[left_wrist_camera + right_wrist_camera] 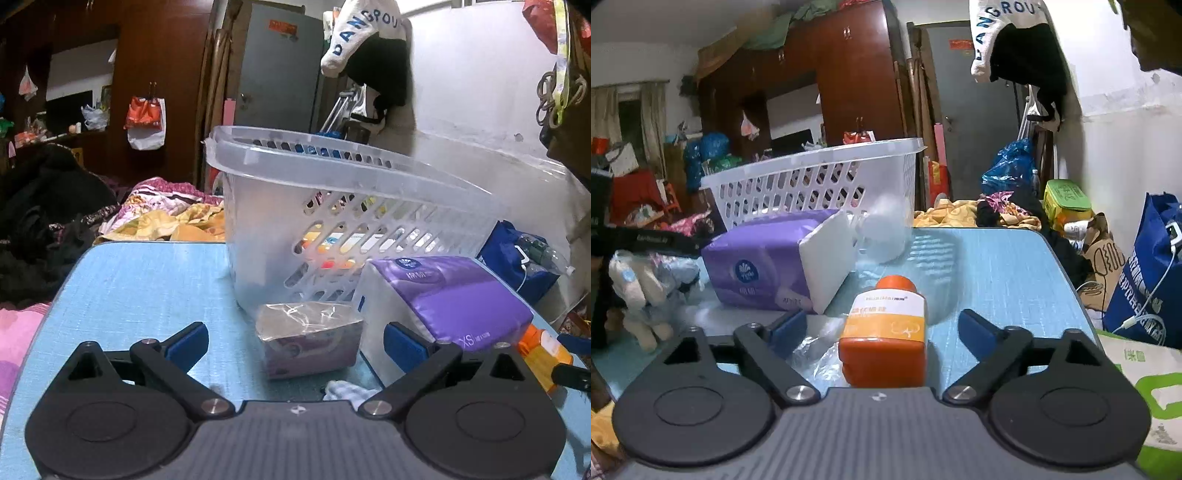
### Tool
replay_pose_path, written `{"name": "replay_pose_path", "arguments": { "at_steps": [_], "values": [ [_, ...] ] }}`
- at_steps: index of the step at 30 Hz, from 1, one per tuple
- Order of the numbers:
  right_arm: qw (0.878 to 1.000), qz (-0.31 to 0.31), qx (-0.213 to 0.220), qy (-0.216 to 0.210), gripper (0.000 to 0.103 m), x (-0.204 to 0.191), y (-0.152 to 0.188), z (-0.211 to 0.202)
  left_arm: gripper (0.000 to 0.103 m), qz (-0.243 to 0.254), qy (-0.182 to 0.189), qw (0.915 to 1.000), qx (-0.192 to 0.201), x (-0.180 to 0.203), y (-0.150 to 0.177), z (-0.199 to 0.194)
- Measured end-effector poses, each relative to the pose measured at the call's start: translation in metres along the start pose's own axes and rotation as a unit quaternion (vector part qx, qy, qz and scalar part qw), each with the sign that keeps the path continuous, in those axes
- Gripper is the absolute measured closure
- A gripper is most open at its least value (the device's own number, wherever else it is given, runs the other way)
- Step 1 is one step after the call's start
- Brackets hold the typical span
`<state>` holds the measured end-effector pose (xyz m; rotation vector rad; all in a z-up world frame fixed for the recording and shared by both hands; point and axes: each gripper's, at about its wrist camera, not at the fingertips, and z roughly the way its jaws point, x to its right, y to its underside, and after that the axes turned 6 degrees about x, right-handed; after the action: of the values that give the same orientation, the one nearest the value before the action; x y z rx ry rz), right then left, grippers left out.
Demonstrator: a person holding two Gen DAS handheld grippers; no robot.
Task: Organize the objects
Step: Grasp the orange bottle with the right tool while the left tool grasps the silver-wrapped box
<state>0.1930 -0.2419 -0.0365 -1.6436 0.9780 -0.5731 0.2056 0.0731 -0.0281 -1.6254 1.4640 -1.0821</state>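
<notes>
A clear plastic basket (332,192) stands on the blue table (140,280); it also shows in the right wrist view (820,177). A small box in clear wrap (308,338) lies in front of it, between the fingers of my open left gripper (295,345). A purple tissue pack (443,299) lies to its right, also in the right wrist view (775,266). An orange bottle (884,332) lies between the fingers of my open right gripper (882,326), untouched; it shows at the right edge of the left wrist view (543,354).
A plush toy (642,291) lies at the table's left in the right wrist view. Crumpled clear plastic (812,350) lies beside the bottle. A white cloth (347,391) lies near the left gripper. A blue bag (1152,273) and bedding (166,218) sit beyond the table edges.
</notes>
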Motion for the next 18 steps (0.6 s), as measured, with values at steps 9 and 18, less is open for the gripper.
{"name": "replay_pose_path", "arguments": {
  "at_steps": [9,18],
  "values": [
    [1.000,-0.010,-0.015,0.006,0.048,-0.002,0.002,0.004,0.013,0.002,0.000,0.9999,-0.015,0.006,-0.002,0.011],
    [0.999,-0.030,0.002,0.013,0.049,-0.007,0.003,-0.001,0.035,-0.001,-0.010,0.9999,0.008,0.002,0.001,0.003]
  ]
}}
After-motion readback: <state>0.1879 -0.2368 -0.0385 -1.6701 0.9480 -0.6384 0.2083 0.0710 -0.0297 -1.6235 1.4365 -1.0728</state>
